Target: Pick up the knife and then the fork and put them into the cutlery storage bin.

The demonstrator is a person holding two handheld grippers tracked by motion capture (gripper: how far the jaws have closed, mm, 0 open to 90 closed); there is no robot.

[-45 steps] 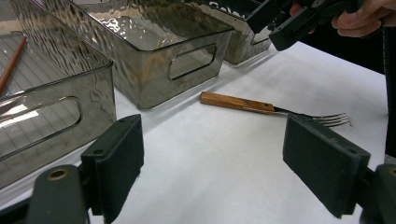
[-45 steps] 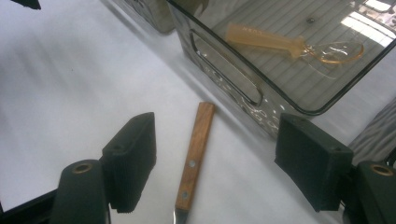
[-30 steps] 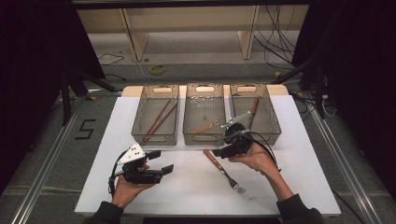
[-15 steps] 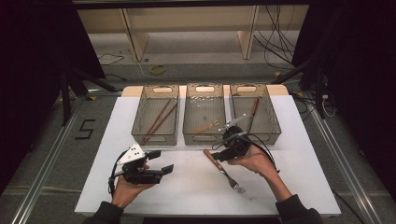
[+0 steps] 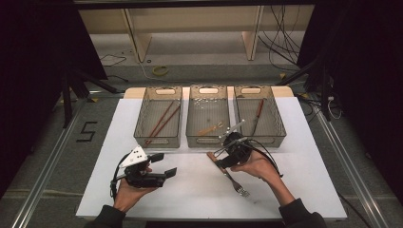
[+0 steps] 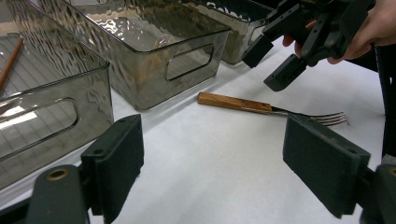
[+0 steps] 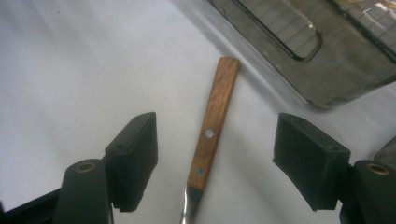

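Note:
A fork (image 5: 227,173) with a wooden handle lies on the white table, tines toward the person. My right gripper (image 5: 220,159) hangs just over its handle end, open; in the right gripper view the wooden handle (image 7: 214,116) runs up between the two spread jaws of the right gripper (image 7: 215,163), touching neither. My left gripper (image 5: 164,165) rests open at the front left, empty. The left gripper view shows the left gripper (image 6: 217,163) aimed at the fork (image 6: 233,102), with the right gripper (image 6: 271,65) above the fork's handle.
Three smoke-grey bins stand in a row behind the fork. The left bin (image 5: 161,141) holds chopsticks (image 5: 160,121), the middle bin (image 5: 206,141) a wooden-handled utensil (image 5: 210,128), the right bin (image 5: 280,128) a brown-handled utensil (image 5: 259,110). A bin corner (image 7: 336,60) sits close to the right jaw.
My right gripper has come down and toward the person from the bins' front edge to the fork's handle. The left gripper has stayed put.

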